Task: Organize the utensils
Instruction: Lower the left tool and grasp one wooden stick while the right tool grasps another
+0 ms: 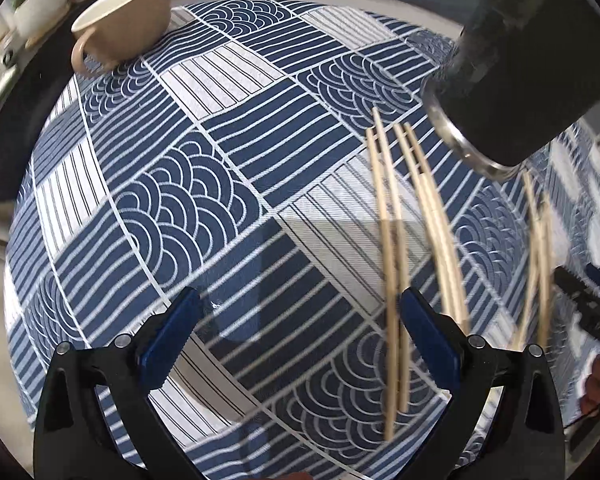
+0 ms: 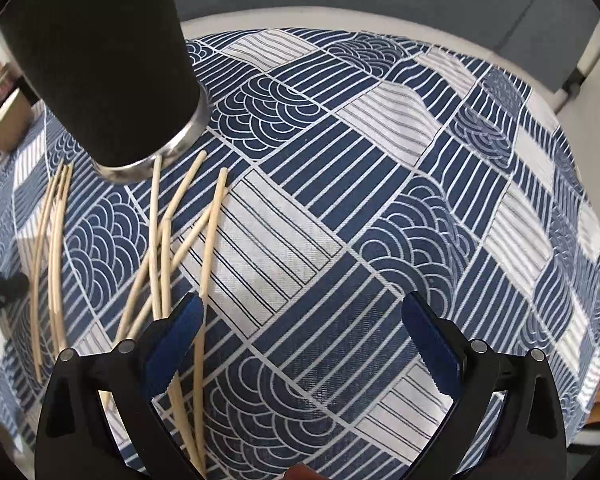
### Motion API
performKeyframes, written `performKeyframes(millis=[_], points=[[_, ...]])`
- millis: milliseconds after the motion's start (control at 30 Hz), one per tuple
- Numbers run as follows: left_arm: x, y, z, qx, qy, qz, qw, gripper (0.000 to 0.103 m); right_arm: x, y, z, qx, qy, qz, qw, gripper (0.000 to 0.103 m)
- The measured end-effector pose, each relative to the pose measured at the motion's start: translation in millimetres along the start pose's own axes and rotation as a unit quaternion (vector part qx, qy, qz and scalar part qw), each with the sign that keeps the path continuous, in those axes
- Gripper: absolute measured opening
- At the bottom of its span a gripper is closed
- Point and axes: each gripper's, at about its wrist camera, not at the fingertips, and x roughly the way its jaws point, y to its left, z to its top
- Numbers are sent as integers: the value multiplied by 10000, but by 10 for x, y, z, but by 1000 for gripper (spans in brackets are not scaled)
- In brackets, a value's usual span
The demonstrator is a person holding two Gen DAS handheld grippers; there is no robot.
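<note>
Several pale wooden chopsticks (image 1: pixel 396 264) lie loose on the blue-and-white patterned tablecloth (image 1: pixel 204 184). A second bunch (image 1: pixel 538 256) lies further right. A tall black cylindrical holder with a steel base (image 1: pixel 520 64) stands behind them. My left gripper (image 1: pixel 300 332) is open and empty, its right finger beside the nearest chopsticks. In the right wrist view the chopsticks (image 2: pixel 168 240) lie left of my right gripper (image 2: pixel 300 336), which is open and empty; some pass under its left finger. The holder (image 2: pixel 108 64) stands at upper left.
A beige cup (image 1: pixel 120 20) sits at the table's far left edge and also shows in the right wrist view (image 2: pixel 8 128). The other gripper (image 1: pixel 588 300) shows at the right edge. A white planter (image 1: pixel 36 4) stands beyond the table.
</note>
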Motion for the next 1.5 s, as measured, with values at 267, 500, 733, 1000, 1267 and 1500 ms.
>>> performKeyframes(millis=[267, 500, 733, 1000, 1267, 1500], points=[[29, -17, 34, 72, 46, 246, 9997, 99, 259, -1, 46, 67, 122, 111, 9998, 97], [33, 34, 81, -5, 44, 254, 9997, 99, 369, 58, 102, 267, 407, 81, 9988, 97], [132, 112, 113, -4, 13, 257, 9997, 99, 499, 55, 262, 120, 623, 132, 9979, 95], [10, -10, 87, -264, -133, 316, 9991, 40, 442, 13, 391, -802, 676, 485, 9933, 8], [-50, -55, -26, -556, 52, 262, 9981, 5, 528, -318, 540, -647, 678, 1180, 9886, 0], [-128, 33, -326, -761, 214, 278, 9965, 5, 604, -669, 596, -153, 781, 1917, 9782, 5]])
